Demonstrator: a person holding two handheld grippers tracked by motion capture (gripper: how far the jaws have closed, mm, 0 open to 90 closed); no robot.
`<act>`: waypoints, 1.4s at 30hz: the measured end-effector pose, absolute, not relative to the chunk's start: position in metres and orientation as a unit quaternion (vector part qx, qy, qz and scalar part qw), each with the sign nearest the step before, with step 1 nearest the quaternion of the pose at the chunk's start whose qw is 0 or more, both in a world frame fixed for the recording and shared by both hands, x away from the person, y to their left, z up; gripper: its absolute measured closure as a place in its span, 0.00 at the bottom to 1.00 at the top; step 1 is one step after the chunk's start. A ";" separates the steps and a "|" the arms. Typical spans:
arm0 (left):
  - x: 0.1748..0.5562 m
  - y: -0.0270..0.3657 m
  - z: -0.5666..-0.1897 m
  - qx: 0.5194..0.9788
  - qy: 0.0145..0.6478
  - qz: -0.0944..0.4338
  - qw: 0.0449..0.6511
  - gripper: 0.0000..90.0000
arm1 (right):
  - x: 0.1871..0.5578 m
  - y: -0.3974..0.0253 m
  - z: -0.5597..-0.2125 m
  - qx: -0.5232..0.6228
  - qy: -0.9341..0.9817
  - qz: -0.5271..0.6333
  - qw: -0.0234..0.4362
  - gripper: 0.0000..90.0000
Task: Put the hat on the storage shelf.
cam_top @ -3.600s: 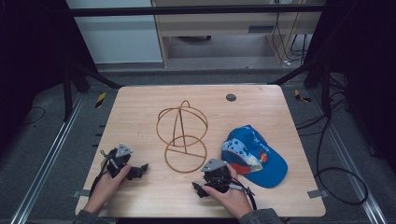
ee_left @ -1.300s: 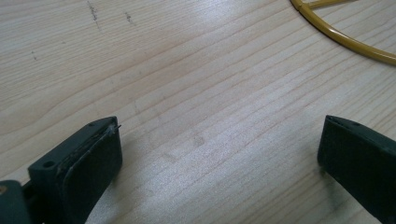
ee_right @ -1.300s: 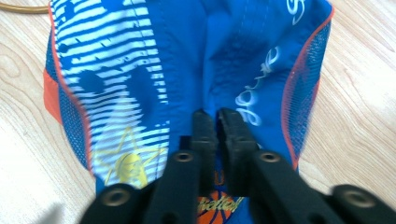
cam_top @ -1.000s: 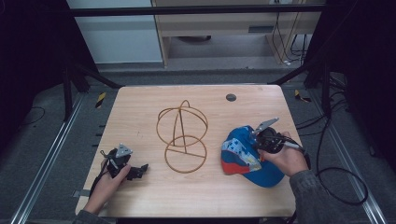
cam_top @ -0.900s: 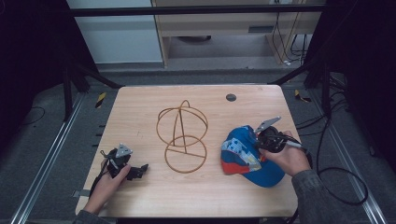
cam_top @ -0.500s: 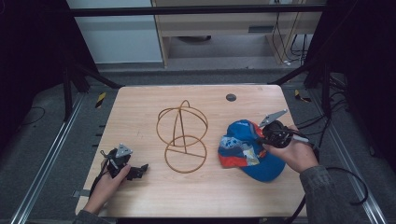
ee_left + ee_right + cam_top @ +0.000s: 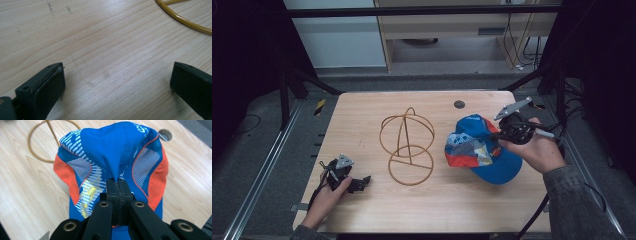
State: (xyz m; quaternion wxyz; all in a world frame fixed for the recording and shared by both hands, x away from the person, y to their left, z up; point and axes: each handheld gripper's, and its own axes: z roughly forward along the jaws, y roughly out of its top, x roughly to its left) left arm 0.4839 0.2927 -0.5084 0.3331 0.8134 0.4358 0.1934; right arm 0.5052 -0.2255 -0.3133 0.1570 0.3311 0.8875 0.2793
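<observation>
Idle work first, at the left of the table [image 7: 362, 107]: your left gripper [image 7: 353, 183] rests on the wood near the front edge, its jaws spread wide with nothing between them, and the left gripper view has bare grain under it with a curve of the wire stand's base ring just ahead. Moving right, the wire stand [image 7: 407, 144] sits upright near the middle of the table, a flat ring at its foot and a rounded cage of hoops on top, and nothing hangs on it yet. Further right is the cap [image 7: 482, 150], blue with orange side panels and white stripes, well apart from the stand but on the same stretch of table. Your right gripper [image 7: 496, 136] has its jaws pressed together on a pinch of the cap's blue crown fabric; in the right gripper view the cloth pulls up into a peak between the two black pads [image 7: 112, 187], so the grip looks firm. From the high view the crown appears tugged up while the brim may yet touch the wood; I cannot tell if it is fully clear. As I judge it, you have the grasp done and the lift is starting. What is left is the carry leftward and the setting of the cap over the stand's rounded top, then the release.
</observation>
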 end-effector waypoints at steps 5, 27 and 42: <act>0.484 0.293 -0.508 0.814 0.436 0.194 0.333 0.00 | 0.507 -0.221 -0.291 0.324 0.893 0.272 0.156 1.00; 0.484 0.292 -0.509 0.812 0.437 0.194 0.335 0.00 | 0.504 -0.215 -0.221 0.305 0.888 0.296 0.175 1.00; 0.484 0.293 -0.508 0.813 0.437 0.193 0.333 0.00 | 0.496 -0.206 -0.185 0.289 0.873 0.342 0.197 1.00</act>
